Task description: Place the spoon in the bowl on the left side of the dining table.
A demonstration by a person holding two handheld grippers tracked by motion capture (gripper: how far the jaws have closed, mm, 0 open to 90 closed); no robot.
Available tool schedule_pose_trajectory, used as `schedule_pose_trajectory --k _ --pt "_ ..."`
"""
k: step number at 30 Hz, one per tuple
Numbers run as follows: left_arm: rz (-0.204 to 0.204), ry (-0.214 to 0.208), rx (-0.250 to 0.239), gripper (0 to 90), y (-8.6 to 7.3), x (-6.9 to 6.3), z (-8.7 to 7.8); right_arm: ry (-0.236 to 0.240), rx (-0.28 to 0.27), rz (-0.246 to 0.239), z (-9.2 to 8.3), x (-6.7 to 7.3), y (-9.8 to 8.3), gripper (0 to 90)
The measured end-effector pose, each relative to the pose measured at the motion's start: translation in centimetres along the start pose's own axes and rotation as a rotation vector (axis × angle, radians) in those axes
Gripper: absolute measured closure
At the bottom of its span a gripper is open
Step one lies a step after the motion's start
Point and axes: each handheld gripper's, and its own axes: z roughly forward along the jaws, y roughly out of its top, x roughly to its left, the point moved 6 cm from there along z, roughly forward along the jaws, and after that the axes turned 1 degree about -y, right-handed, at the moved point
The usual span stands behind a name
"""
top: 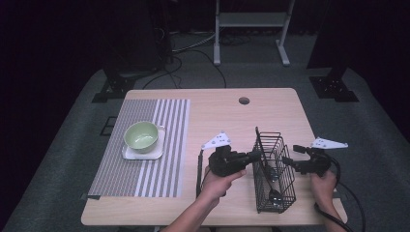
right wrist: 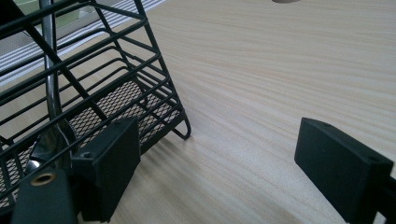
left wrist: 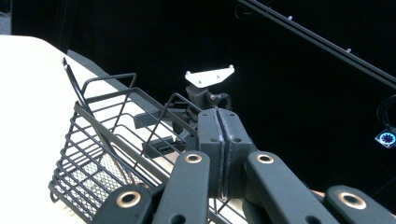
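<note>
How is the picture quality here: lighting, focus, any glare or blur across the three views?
High view: table evenly lit, dark surroundings, soft overall. Left gripper view: mostly black backdrop, wire basket sharp, table edge washed out white. Right gripper view: wood grain crisp, near tongs pads slightly soft, spoon handle shows glare.

Overhead and two close cameras share the basket (top: 273, 170)

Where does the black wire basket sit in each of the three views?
High view: the black wire basket stands right of centre on the table, between the two grippers.
Left gripper view: lower left, behind the shut jaws clamped on its rim wire.
Right gripper view: upper left, beside the left jaw.
Shared landmark: the metal spoon standing inside the basket, also seen in the right gripper view.
</note>
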Motion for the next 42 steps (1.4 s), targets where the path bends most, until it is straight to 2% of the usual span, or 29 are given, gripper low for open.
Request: schedule_pose_trajectory --k 8,12,33,42 --pt "-0.019 -0.002 -0.006 89.5 0.4 0.0 -0.2 -0.001 0.001 0.002 0.0 0.0 0.0 13.3" --pt "-0.030 -0.009 -0.028 89.4 0.9 -0.1 -0.4 -0.003 0.003 0.001 0.0 0.0 0.0 13.3" --pt "-0.024 -0.004 -0.042 89.5 2.7 -0.9 -0.7 -0.005 0.000 0.003 0.0 0.0 0.0 13.3" --pt "-0.058 0.003 -0.060 89.7 3.1 -0.4 -1.0 -0.005 0.000 0.004 0.0 0.0 0.0 13.3"
